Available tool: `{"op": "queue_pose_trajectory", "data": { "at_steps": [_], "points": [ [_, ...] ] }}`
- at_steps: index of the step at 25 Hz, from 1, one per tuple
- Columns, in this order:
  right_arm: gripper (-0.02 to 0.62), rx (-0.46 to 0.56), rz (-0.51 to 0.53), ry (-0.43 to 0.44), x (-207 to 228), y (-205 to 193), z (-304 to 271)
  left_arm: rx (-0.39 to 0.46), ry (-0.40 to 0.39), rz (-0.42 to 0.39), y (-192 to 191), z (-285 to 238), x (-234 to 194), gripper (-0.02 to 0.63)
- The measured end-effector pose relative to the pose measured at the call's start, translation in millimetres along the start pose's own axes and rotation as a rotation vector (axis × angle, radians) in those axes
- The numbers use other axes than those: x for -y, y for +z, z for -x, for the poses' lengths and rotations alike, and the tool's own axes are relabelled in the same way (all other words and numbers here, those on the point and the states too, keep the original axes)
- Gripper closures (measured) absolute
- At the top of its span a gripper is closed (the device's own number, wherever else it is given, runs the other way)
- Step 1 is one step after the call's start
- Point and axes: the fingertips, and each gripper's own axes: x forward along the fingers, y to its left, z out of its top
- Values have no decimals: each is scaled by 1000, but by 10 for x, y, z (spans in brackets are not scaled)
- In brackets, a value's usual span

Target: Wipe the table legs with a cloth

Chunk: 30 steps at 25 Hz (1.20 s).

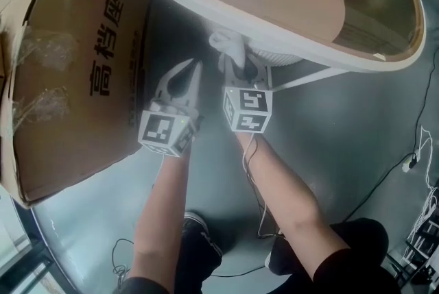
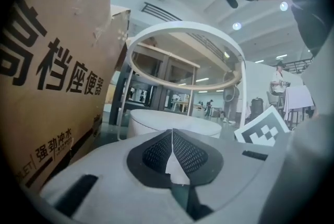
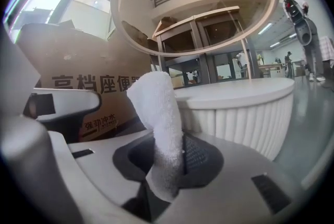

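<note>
White terry cloth (image 3: 159, 124) clamped in right gripper (image 3: 175, 157), left gripper (image 2: 171, 137) clenched empty; looks pre-wipe, next press onto thin white bench leg (image 1: 312, 78).

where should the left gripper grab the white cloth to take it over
By the free end of the white cloth standing above the right gripper, coming from the left; its lower part is pinched there. The left gripper is shut, so open first.
</note>
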Motion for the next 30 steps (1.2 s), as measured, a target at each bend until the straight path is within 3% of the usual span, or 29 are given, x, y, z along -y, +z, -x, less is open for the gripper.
{"op": "queue_pose_trajectory", "data": {
  "at_steps": [9,17,24,30],
  "points": [
    [506,25,-183,-57,352,-68,449,-3,-86,-63,-6,-438,651,600],
    [508,40,-171,-101,512,-116,706,10,-158,-40,-42,-684,976,600],
    [508,52,-148,-71,419,-7,345,-17,-70,-59,-117,-487,501,600],
    [506,28,-112,7,-76,32,-142,-26,4,-46,-142,-131,-60,600]
  ]
}}
